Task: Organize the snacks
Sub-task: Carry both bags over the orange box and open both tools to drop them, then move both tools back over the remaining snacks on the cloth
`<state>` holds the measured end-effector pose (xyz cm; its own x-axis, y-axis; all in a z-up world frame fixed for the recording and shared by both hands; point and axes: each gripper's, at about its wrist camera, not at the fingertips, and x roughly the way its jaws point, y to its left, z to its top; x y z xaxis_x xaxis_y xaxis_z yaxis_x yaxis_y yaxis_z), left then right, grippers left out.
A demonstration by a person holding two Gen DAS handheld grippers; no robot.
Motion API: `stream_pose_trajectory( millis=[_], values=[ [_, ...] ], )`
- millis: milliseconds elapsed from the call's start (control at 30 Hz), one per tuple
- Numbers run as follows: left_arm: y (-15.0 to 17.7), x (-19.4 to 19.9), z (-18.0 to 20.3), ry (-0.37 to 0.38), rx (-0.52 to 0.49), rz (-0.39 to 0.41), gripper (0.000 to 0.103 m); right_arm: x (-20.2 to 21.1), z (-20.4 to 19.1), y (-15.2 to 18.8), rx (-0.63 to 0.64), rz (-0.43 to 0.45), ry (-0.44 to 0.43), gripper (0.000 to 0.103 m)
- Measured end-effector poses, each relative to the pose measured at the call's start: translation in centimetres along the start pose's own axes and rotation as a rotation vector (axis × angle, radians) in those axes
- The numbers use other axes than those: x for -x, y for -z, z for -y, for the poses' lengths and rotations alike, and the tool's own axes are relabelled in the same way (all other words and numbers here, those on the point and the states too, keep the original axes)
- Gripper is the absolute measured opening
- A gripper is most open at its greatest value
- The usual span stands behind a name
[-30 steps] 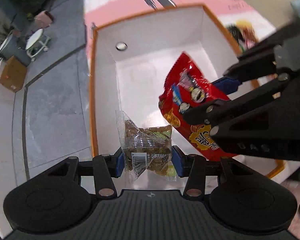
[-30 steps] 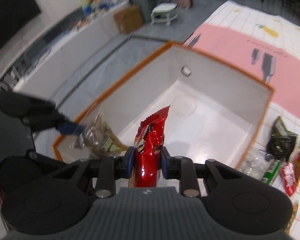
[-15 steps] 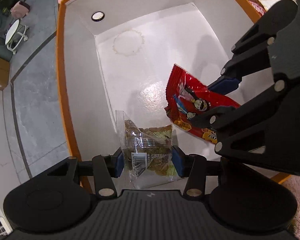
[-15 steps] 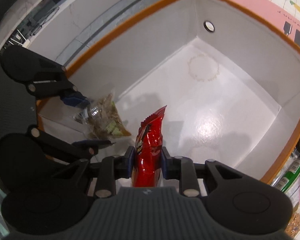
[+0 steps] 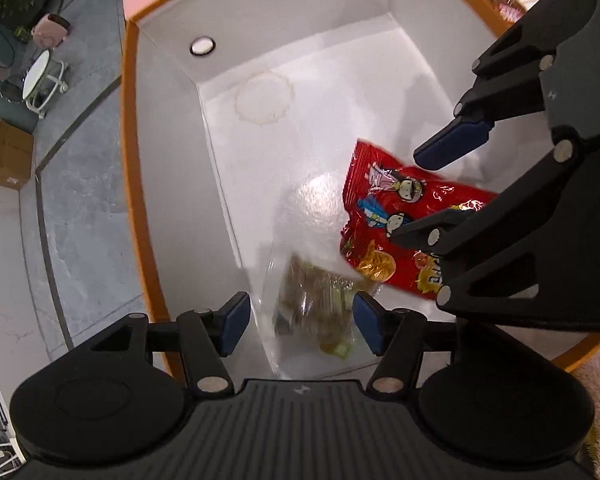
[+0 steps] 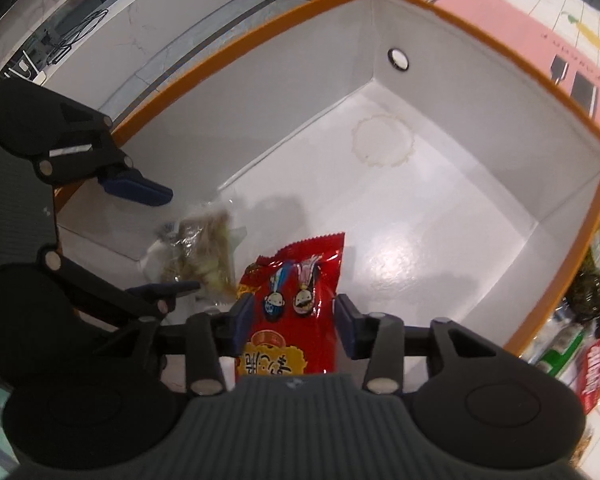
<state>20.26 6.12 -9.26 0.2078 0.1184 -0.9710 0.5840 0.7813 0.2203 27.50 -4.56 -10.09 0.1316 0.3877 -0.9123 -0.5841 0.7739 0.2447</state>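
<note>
Both packets have slipped free into the white box (image 5: 172, 184): left claw (image 5: 300, 322) opening around the clear snack bag (image 5: 316, 304), right claw (image 6: 294, 322) opening around the red packet (image 6: 296, 292).

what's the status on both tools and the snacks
Left tool opening, clear snack bag loose between pads. Right tool opening, red packet released. White box unobstructed.

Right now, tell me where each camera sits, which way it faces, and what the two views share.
Left wrist view: on the left gripper, looking steeply down into the white box; its jaws are opening around the clear snack bag, with the right gripper alongside.
Right wrist view: on the right gripper, looking down into the box; its jaws are opening beside the red snack bag, with the left gripper alongside.
Shared: box, both bags, both grippers.
</note>
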Motion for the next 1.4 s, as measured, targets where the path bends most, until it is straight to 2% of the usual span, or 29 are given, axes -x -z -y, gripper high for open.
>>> stream_pose_trajectory(
  millis=[67,133,300,533,800,1000,1167,1267,1400],
  values=[
    [0.0,0.8,0.0,-0.001,0.007,0.020,0.072,0.6,-0.1,0.0,0.008,0.018,0.022,0.047],
    [0.1,1.5,0.1,-0.007,0.007,0.040,0.074,1.4,-0.2,0.0,0.025,0.050,0.053,0.056],
    [0.4,3.3,0.5,-0.016,0.016,0.078,0.074,3.7,-0.6,0.5,0.065,0.116,0.095,0.065],
    [0.7,6.2,0.9,-0.073,0.055,0.150,0.074,8.0,-0.4,2.5,0.070,0.234,0.166,0.066],
    [1.3,10.0,4.0,-0.095,0.129,0.336,0.074,12.7,1.4,7.7,-0.005,0.393,0.240,0.066],
    [1.8,11.8,7.2,-0.056,0.198,0.462,0.074,14.6,3.2,12.3,-0.109,0.453,0.283,0.066],
    [2.2,12.4,9.5,0.055,0.294,0.541,0.074,14.9,4.3,16.1,-0.169,0.464,0.327,0.066],
    [2.5,12.3,11.2,0.075,0.304,0.588,0.074,14.8,4.9,18.6,-0.191,0.480,0.374,0.066],
    [2.3,11.2,13.5,0.081,0.282,0.592,0.074,14.0,6.0,21.6,-0.225,0.454,0.418,0.066]
  ],
)
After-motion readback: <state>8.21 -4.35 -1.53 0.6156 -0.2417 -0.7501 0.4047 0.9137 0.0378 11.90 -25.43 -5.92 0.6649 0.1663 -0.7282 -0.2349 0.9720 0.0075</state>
